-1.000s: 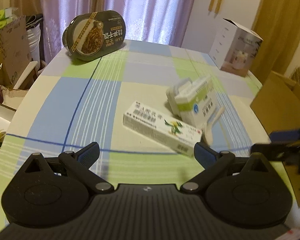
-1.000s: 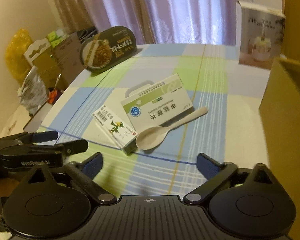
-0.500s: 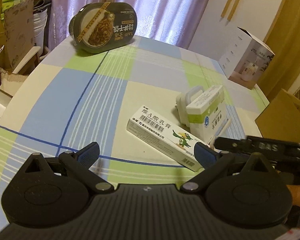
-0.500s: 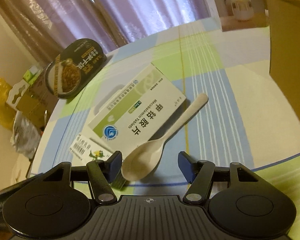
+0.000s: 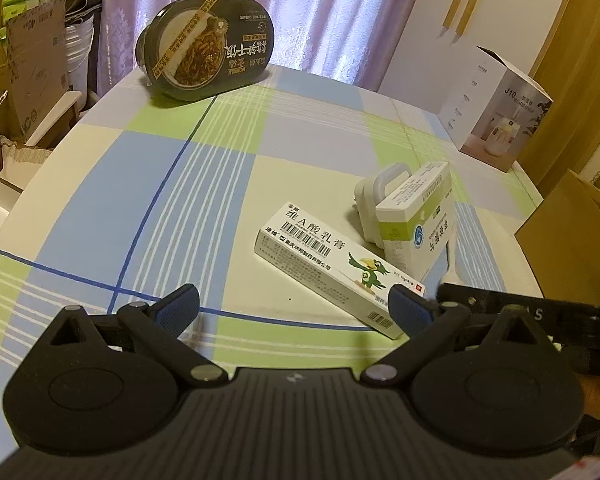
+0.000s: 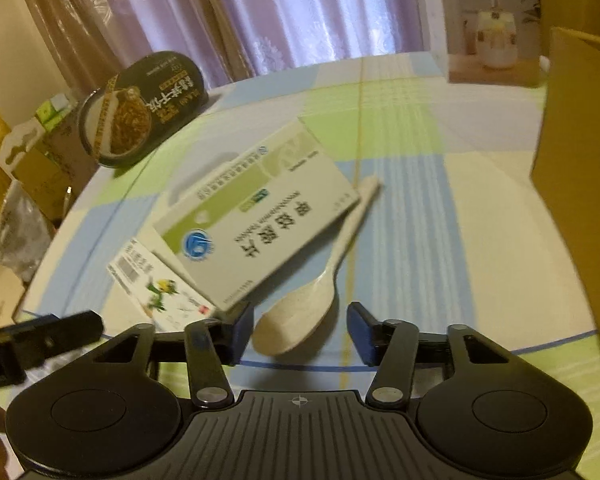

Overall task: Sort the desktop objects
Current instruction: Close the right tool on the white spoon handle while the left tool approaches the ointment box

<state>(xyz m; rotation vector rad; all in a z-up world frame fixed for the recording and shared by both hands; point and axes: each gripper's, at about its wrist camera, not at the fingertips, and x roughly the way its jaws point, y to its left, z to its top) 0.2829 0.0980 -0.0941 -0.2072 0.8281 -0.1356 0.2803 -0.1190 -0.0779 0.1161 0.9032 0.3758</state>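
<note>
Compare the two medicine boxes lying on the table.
The parrot box is long and slim; the green-banded tablet box is wider and flatter. The parrot box lies flat on the tablecloth; the tablet box is tilted, propped on a white plastic piece. Both are white cartons with printed text.

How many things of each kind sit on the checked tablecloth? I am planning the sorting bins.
Medicine boxes: 2, the long ointment box and the wider tablet box.
Spoons: 1, the cream spoon.
Instant meal bowls: 1, the dark noodle bowl.
Product cartons: 1, the humidifier carton.
White handled objects: 1, half hidden behind the tablet box.
Total: 6.
</note>
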